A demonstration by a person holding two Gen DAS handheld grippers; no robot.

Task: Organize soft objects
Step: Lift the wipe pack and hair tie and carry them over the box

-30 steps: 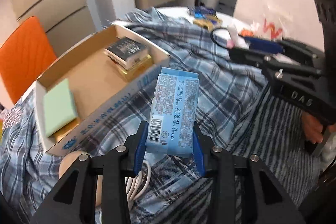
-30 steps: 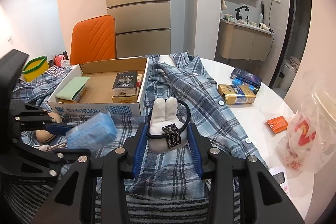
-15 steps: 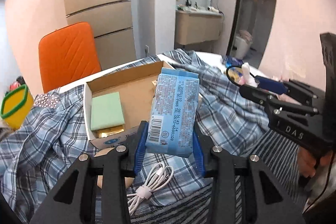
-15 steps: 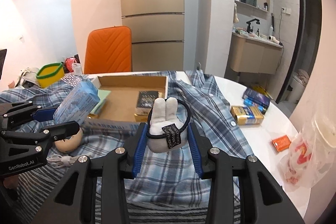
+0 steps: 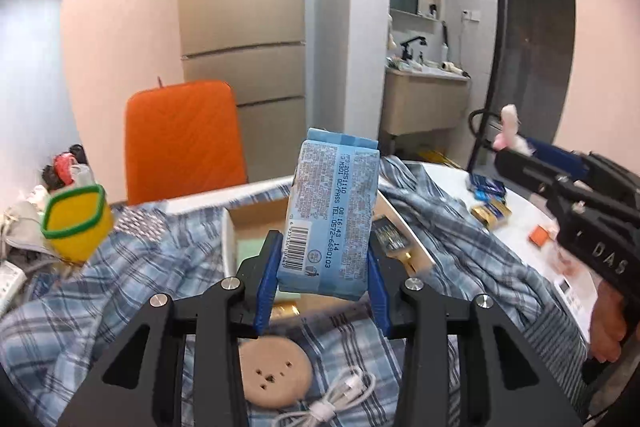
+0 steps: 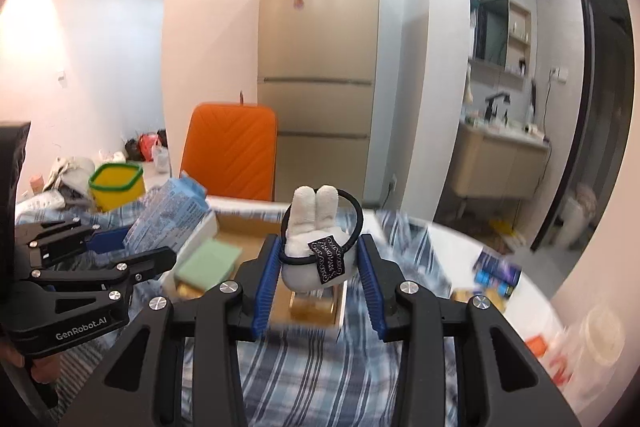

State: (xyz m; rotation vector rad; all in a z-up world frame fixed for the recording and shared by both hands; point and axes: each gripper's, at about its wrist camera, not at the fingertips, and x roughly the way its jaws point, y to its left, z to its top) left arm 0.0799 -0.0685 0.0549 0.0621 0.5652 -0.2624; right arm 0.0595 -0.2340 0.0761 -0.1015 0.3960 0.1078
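Note:
My left gripper [image 5: 322, 291] is shut on a blue tissue pack [image 5: 332, 215] and holds it upright in the air in front of the open cardboard box [image 5: 230, 223]. My right gripper [image 6: 318, 275] is shut on a white plush bunny hair tie [image 6: 316, 251] with a black loop and a black tag. It holds the bunny above the near end of the box [image 6: 240, 223]. The left gripper [image 6: 132, 247] with the tissue pack [image 6: 168, 219] shows at the left of the right wrist view. The right gripper [image 5: 516, 151] shows at the right of the left wrist view.
The box holds a green pad [image 6: 208, 259] and gold packs [image 6: 314, 307]. A plaid shirt [image 5: 120, 267] covers the white table [image 5: 532, 215]. A round beige disc [image 5: 274, 373], a white cable [image 5: 340, 399], small boxes [image 6: 496, 273], an orange chair [image 6: 232, 151] and a yellow tub [image 6: 116, 185] are around.
Both grippers have risen and tilted up with their loads. The views now look across the room instead of down at the table. The grips have not changed.

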